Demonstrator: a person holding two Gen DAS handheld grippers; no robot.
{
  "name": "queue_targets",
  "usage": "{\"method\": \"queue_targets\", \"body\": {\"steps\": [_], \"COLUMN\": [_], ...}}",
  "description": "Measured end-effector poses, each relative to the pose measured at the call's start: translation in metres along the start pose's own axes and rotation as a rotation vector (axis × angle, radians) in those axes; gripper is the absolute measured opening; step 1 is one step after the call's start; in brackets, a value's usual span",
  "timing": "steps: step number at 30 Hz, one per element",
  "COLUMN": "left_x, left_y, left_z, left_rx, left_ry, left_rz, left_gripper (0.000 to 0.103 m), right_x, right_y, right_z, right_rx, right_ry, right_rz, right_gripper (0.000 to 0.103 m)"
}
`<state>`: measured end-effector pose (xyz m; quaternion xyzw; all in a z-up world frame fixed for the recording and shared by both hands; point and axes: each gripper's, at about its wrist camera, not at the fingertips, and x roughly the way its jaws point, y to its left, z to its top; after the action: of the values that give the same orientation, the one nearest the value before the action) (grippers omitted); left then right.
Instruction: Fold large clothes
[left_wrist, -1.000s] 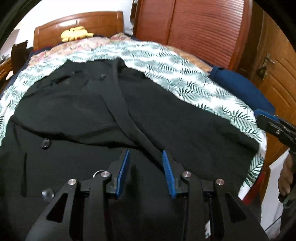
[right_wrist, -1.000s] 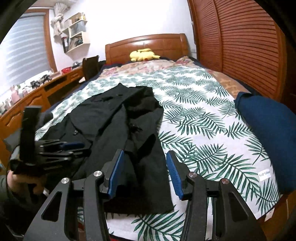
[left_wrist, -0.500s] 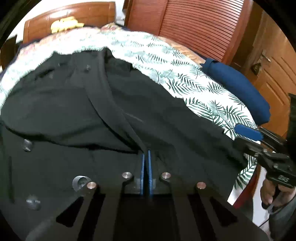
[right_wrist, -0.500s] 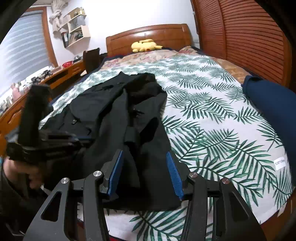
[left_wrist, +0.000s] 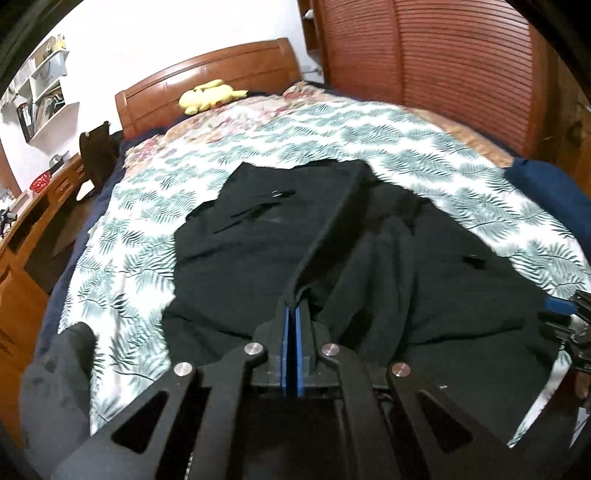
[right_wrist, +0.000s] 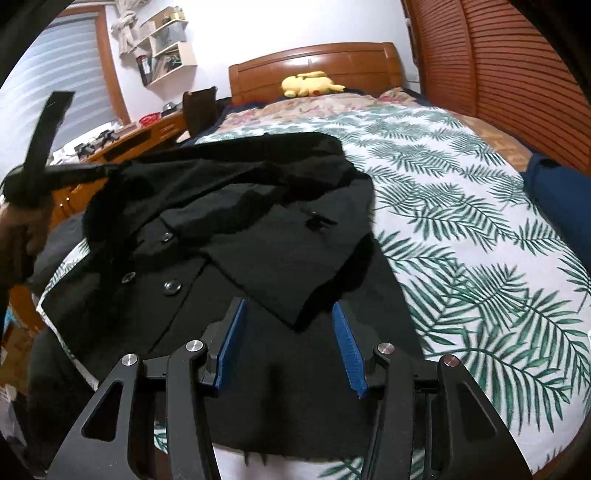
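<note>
Black coat (right_wrist: 280, 236): one, spread on bed (right_wrist: 461, 206) over leaf-print cover, nearer the bed's left side in the right wrist view. Three round buttons (right_wrist: 172, 285) visible on front panel. One yellow plush toy (right_wrist: 310, 83) at headboard; one blue cushion (right_wrist: 561, 199) at right edge of bed; one desk (right_wrist: 155, 129) beside bed on the left.

Tongs: two. Left gripper (left_wrist: 293, 314): blue pads pressed together, clamped on a fold of coat; fabric pulled up from bed into a taut ridge running away from the pads. In the right wrist view, same gripper (right_wrist: 79, 171) raised at left, coat edge hanging from it, hand (right_wrist: 18, 236) on its handle. Right gripper (right_wrist: 291, 332): pads apart, about half open, holding nothing, poised just above lower coat panel; contact with cloth cannot be told.
</note>
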<state>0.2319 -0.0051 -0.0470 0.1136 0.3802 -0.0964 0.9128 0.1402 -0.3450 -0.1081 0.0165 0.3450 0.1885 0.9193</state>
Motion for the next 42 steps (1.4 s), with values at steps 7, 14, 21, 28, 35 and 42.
{"method": "queue_targets", "body": {"steps": [7, 14, 21, 28, 35, 42], "left_x": [-0.003, -0.014, -0.013, -0.004, -0.010, -0.011], "left_y": [0.021, 0.027, 0.034, 0.039, 0.061, 0.083], "left_z": [-0.028, -0.071, -0.108, -0.117, -0.117, -0.123], "left_rx": [-0.017, -0.031, -0.045, -0.066, -0.128, -0.167], "left_ry": [0.024, 0.044, 0.065, 0.064, 0.009, -0.011], "left_rz": [-0.006, -0.024, -0.020, -0.027, -0.052, -0.053], "left_gripper": [0.008, 0.020, 0.025, 0.026, 0.028, 0.030], "right_x": [0.010, 0.024, 0.037, 0.090, 0.186, 0.295], "right_y": [0.007, 0.011, 0.023, 0.030, 0.021, 0.030], "right_z": [0.005, 0.010, 0.039, 0.097, 0.163, 0.198], "right_rx": [-0.020, -0.039, -0.106, -0.196, -0.213, -0.192], "right_ry": [0.011, 0.030, 0.026, 0.059, 0.156, 0.382], "right_rz": [-0.002, -0.001, -0.005, 0.007, -0.029, 0.000], "right_gripper": [0.049, 0.049, 0.049, 0.049, 0.049, 0.049]}}
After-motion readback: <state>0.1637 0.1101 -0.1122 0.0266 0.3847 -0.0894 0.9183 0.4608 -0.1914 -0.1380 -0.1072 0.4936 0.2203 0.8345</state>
